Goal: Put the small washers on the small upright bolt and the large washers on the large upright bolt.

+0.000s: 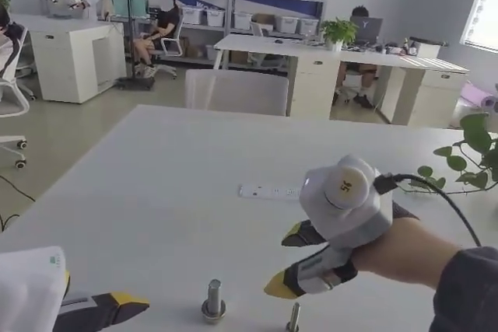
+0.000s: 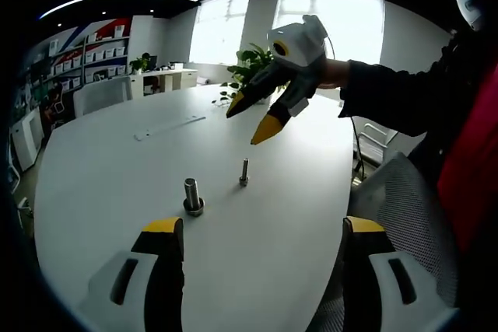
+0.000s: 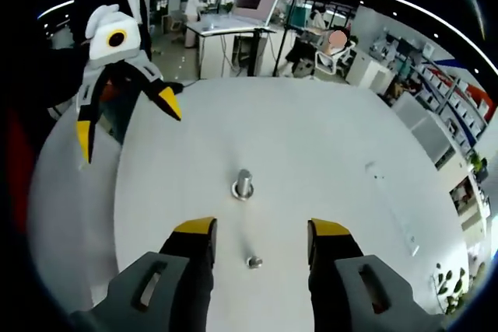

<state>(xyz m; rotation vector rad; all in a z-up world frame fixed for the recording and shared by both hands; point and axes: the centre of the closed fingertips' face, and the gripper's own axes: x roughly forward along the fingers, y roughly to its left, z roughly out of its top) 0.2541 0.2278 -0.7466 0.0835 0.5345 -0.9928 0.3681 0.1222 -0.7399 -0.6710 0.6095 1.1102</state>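
Two bolts stand upright on the white table (image 1: 156, 192): a thick large bolt (image 1: 213, 301) with a wide ring at its foot, and a thin small bolt (image 1: 293, 318) to its right. My right gripper (image 1: 286, 260) hangs open above and just right of the bolts, with nothing between its yellow tips. My left gripper (image 1: 124, 307) sits low at the near left. In the left gripper view my left gripper (image 2: 262, 227) is open, with the large bolt (image 2: 192, 196) and small bolt (image 2: 244, 172) ahead. My right gripper (image 3: 262, 228) looks down on the large bolt (image 3: 244, 184) and small bolt (image 3: 253, 260).
A flat white strip (image 1: 268, 191) lies mid-table beyond the bolts. A leafy plant (image 1: 475, 153) reaches over the right edge, and a chair (image 1: 236, 91) stands at the far edge. Desks, shelves and seated people fill the room behind.
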